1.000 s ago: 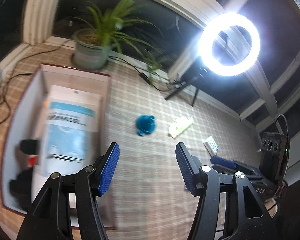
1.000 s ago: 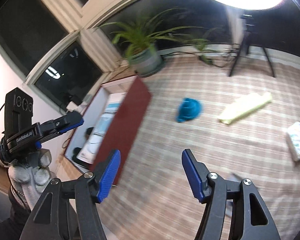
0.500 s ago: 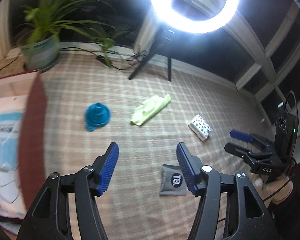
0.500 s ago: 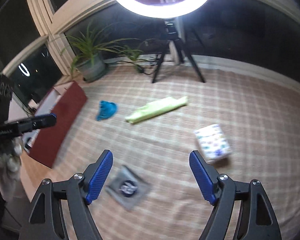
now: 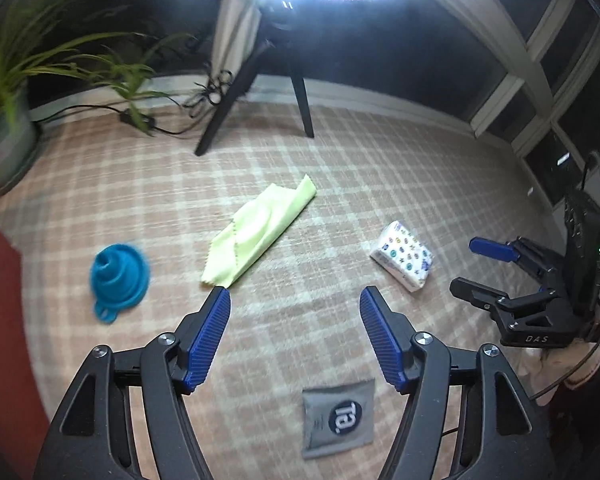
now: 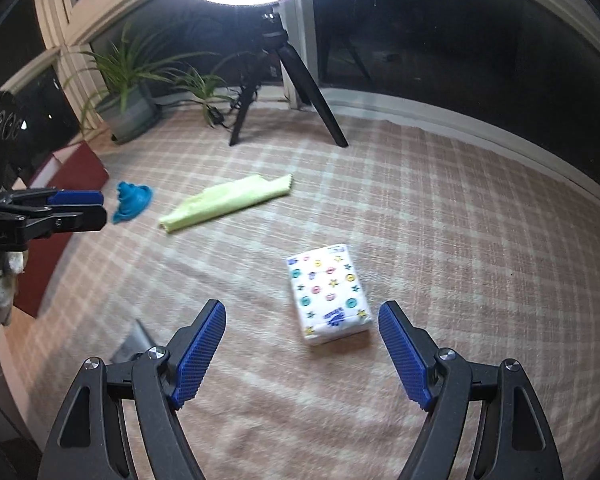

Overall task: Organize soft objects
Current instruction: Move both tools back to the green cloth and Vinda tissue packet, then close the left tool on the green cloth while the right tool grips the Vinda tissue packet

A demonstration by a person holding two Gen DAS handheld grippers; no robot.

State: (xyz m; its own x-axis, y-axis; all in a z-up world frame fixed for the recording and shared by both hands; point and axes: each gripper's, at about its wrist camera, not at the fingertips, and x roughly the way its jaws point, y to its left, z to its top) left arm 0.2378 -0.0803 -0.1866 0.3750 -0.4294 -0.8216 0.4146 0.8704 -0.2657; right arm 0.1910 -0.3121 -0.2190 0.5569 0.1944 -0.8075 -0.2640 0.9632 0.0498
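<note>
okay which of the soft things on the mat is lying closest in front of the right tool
The white tissue pack with coloured prints, just ahead of the right tool. The yellow-green cloth and blue funnel lie farther back.

yellow-green cloth (image 5: 258, 236) loosely folded, lying flat mid-scene; white patterned tissue pack (image 6: 327, 291) flat to its right, nearer; grey pouch (image 5: 338, 418) with round logo flat, nearest; blue collapsible funnel (image 5: 118, 276) on its side, far left
</note>
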